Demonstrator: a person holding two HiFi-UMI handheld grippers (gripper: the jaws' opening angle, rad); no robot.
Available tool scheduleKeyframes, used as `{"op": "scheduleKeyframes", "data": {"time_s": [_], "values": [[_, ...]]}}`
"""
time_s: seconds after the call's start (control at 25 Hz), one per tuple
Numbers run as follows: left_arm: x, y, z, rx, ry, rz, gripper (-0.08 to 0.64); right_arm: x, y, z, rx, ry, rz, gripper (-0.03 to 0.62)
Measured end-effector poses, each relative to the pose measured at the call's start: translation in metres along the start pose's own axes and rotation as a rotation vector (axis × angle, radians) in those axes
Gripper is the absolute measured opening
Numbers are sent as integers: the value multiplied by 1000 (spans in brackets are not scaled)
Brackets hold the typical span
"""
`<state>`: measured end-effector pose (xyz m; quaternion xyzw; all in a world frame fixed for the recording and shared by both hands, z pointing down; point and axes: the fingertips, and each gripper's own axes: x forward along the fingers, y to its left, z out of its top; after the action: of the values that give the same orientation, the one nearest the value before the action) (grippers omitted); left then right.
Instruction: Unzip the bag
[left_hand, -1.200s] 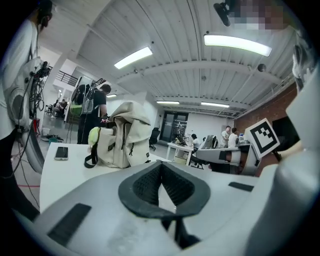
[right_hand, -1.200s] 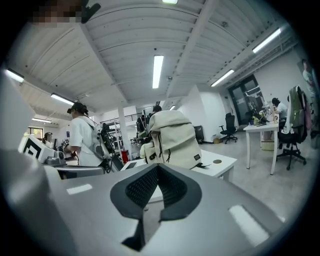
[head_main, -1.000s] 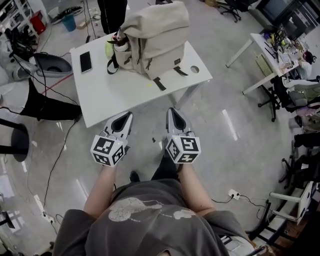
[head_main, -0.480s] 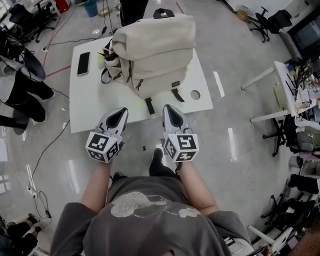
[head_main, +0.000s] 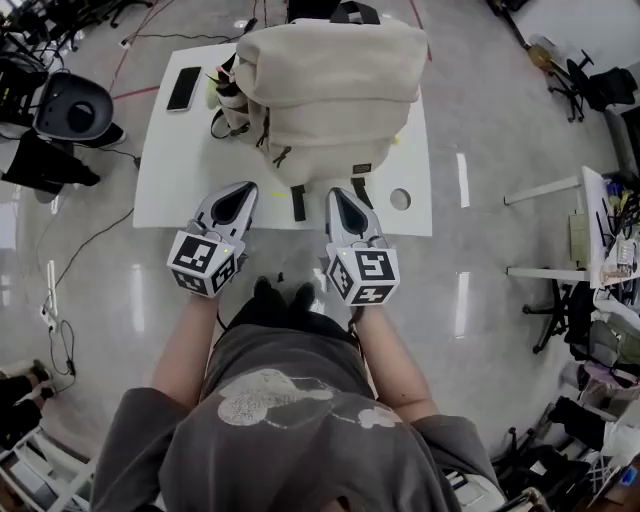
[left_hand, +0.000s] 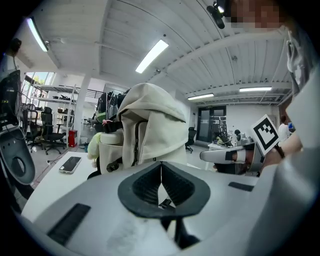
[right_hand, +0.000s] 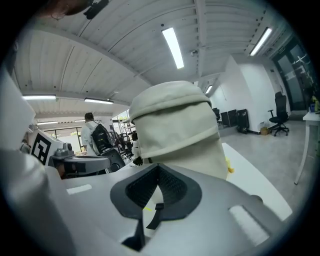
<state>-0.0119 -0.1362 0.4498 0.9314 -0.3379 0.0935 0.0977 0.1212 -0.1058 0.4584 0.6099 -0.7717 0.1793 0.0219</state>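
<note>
A cream backpack (head_main: 330, 95) stands on a white table (head_main: 170, 180), with black straps hanging over the near edge. A zipper line runs down its left side (left_hand: 136, 145). My left gripper (head_main: 238, 193) is shut and empty, its tips over the table's near edge, short of the bag. My right gripper (head_main: 338, 197) is also shut and empty, beside a black strap (head_main: 297, 202) at the bag's foot. From the right gripper view the bag (right_hand: 175, 130) fills the middle, just beyond the shut jaws.
A black phone (head_main: 185, 88) lies at the table's far left. A yellow-green soft item (left_hand: 93, 145) sits by the bag's side pocket. The table has a round cable hole (head_main: 400, 199). Chairs, cables and another desk (head_main: 590, 215) surround it. A person with a backpack (right_hand: 97, 136) stands far off.
The table and bag have come closer and squarer to me. Both grippers have moved forward from above the floor to the table's near edge, still shut.
</note>
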Motion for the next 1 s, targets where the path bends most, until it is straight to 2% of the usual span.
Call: {"op": "scheduleKeyframes", "data": {"time_s": [0.28,0.36,0.52,0.76,1.0], "values": [[19,11,-5,-6,-10,15,5,27,16,-7,-11,43,56,0],[27,17,-9,-20,-9,5,63,38,17,-7,-15,55,57,0],[43,27,-18,-34,18,-21,66,62,18,-9,-21,92,61,0],[62,37,-34,-68,50,-68,107,96,19,-26,-2,168,64,3],[71,53,-42,-42,76,-91,95,127,22,-39,-6,204,55,85]]}}
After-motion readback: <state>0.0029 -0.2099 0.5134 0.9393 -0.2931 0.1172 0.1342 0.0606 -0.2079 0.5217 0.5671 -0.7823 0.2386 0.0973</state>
